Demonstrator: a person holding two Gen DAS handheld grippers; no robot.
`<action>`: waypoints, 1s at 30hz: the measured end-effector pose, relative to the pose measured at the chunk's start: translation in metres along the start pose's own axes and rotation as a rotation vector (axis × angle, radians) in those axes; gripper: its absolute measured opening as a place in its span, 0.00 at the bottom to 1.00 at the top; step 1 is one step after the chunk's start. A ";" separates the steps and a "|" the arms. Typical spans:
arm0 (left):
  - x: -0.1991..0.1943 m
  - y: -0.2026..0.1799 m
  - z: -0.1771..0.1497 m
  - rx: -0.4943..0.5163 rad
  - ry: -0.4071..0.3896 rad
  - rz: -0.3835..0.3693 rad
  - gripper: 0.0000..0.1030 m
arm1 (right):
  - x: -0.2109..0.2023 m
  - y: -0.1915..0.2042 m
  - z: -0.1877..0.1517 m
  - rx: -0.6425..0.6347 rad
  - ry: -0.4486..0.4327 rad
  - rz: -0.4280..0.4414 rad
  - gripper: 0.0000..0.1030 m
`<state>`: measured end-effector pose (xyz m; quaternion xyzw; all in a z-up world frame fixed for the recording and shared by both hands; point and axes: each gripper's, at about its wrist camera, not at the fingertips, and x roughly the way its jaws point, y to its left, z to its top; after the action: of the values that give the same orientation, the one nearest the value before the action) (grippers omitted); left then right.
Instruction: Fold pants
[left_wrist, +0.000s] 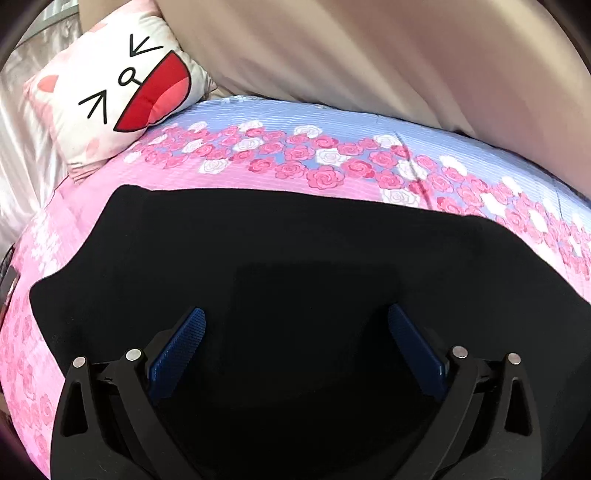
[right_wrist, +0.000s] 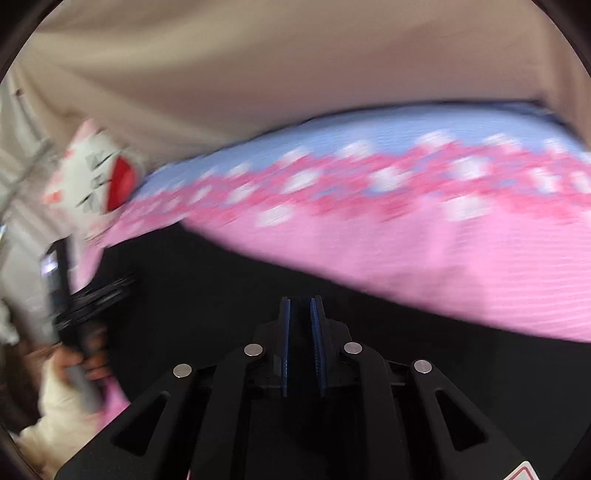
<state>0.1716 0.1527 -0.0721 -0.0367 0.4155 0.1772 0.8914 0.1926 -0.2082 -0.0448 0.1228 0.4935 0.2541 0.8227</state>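
Black pants (left_wrist: 258, 258) lie spread flat on the bed, over a pink and blue rose-print bedspread (left_wrist: 332, 166). At ten o'clock a cat-face pillow (left_wrist: 110, 92) rests on the bedspread's far corner, with beige fabric (left_wrist: 332, 48) behind at twelve. The left tool (left_wrist: 295, 325) hangs over the pants, blue pads wide apart, nothing between them. The right wrist view is blurred: the right tool (right_wrist: 301, 306) has its pads nearly together over the pants, and whether cloth sits between them I cannot tell. Only this view shows the person's hand (right_wrist: 86, 363) at eight o'clock. No readable writing.
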 end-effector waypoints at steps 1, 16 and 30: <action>-0.002 -0.002 0.000 0.008 -0.013 0.010 0.95 | 0.014 0.009 0.000 -0.028 0.032 0.008 0.14; -0.002 0.012 -0.003 -0.030 -0.017 0.052 0.95 | 0.123 0.131 0.072 -0.268 0.087 -0.028 0.52; -0.001 0.007 -0.004 -0.008 -0.012 0.057 0.95 | 0.081 0.140 0.049 -0.291 -0.025 -0.049 0.16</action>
<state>0.1655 0.1585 -0.0737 -0.0276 0.4105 0.2045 0.8882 0.2250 -0.0441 -0.0183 -0.0068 0.4440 0.3015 0.8437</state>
